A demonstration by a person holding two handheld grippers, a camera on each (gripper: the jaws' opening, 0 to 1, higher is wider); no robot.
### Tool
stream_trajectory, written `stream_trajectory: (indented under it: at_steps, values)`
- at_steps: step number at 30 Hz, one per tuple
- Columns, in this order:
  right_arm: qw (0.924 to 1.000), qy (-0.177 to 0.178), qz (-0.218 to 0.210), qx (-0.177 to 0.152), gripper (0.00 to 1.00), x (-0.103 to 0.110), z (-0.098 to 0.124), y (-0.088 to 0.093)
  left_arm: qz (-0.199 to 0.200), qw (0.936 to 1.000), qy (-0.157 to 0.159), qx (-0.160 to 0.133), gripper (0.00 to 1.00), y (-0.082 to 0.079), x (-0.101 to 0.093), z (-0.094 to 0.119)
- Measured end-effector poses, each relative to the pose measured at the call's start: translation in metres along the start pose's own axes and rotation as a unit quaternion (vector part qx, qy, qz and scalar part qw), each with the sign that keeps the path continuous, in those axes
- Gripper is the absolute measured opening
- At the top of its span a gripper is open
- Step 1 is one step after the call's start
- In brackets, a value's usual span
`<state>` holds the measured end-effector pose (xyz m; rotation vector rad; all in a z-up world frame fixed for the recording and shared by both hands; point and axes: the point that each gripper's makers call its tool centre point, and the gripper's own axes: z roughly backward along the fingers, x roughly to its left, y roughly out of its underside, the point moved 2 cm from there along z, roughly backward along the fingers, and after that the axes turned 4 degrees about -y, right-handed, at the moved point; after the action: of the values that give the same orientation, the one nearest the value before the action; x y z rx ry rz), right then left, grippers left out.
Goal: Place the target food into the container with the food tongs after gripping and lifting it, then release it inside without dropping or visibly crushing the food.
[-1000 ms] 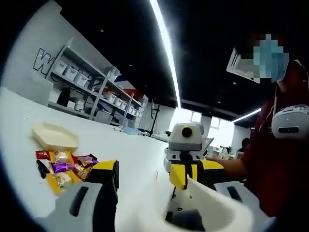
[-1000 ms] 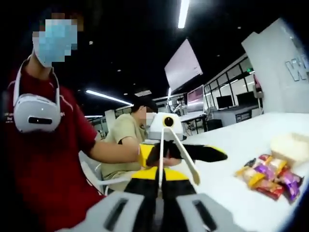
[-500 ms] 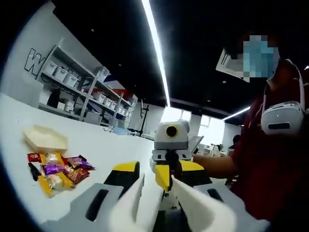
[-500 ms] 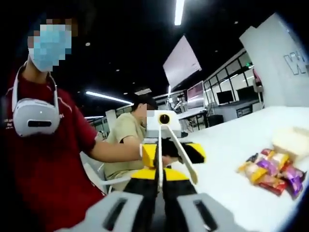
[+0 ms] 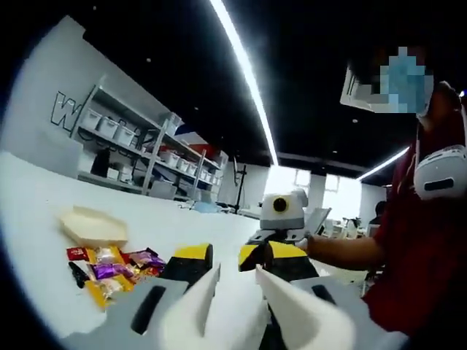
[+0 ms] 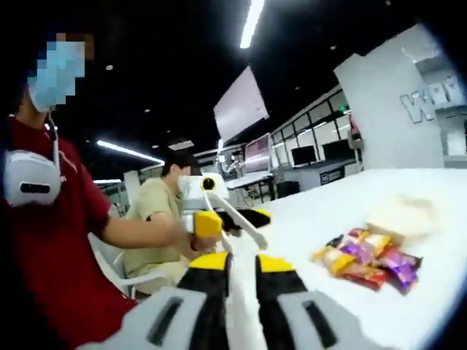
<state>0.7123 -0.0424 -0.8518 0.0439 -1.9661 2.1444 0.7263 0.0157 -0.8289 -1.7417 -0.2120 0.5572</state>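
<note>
The step in hand looks like the handover of the food tongs [image 5: 241,313] to the left gripper [image 5: 219,266], before any food is gripped. In the left gripper view the tongs' two white arms rise from the bottom centre between the yellow-tipped jaws, which stand slightly apart on either side of them; whether they grip the tongs firmly cannot be told. The right gripper [image 5: 284,244] sits at centre right of that view.

In the right gripper view the right gripper [image 6: 241,266] has its jaws a little apart with nothing between them, and the left gripper [image 6: 208,219] carries the tongs [image 6: 237,219] at centre left.

One pale container [image 5: 93,224] lies at left on the white table [image 5: 182,226], with one heap of wrapped snacks [image 5: 113,266] just below it; the pieces are too small to count. Next, judging by this, the tongs must swing down to the heap and close gently on one piece.
</note>
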Motion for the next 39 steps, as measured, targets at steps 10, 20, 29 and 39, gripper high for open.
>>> stream_trajectory:
  at_steps: [10,20,29,39]
  values:
    - [0.9847,0.165,0.038,0.043,0.73,-0.046,0.01,0.04,-0.039,0.9968,-0.066,0.023,0.28,0.01,0.023,0.007]
    - [0.97,0.237,0.018,0.052,0.79,-0.064,0.024,0.043,-0.028,0.9912,-0.128,0.018,0.29,0.006,0.05,0.024]
    - [0.9547,0.291,0.005,0.06,0.99,-0.069,0.038,0.044,-0.03,0.989,-0.143,0.022,0.29,0.0,0.064,0.025]
    - [0.9378,0.342,-0.007,0.057,0.99,-0.065,0.053,0.037,-0.012,0.9868,-0.161,0.015,0.29,0.003,0.087,0.016]
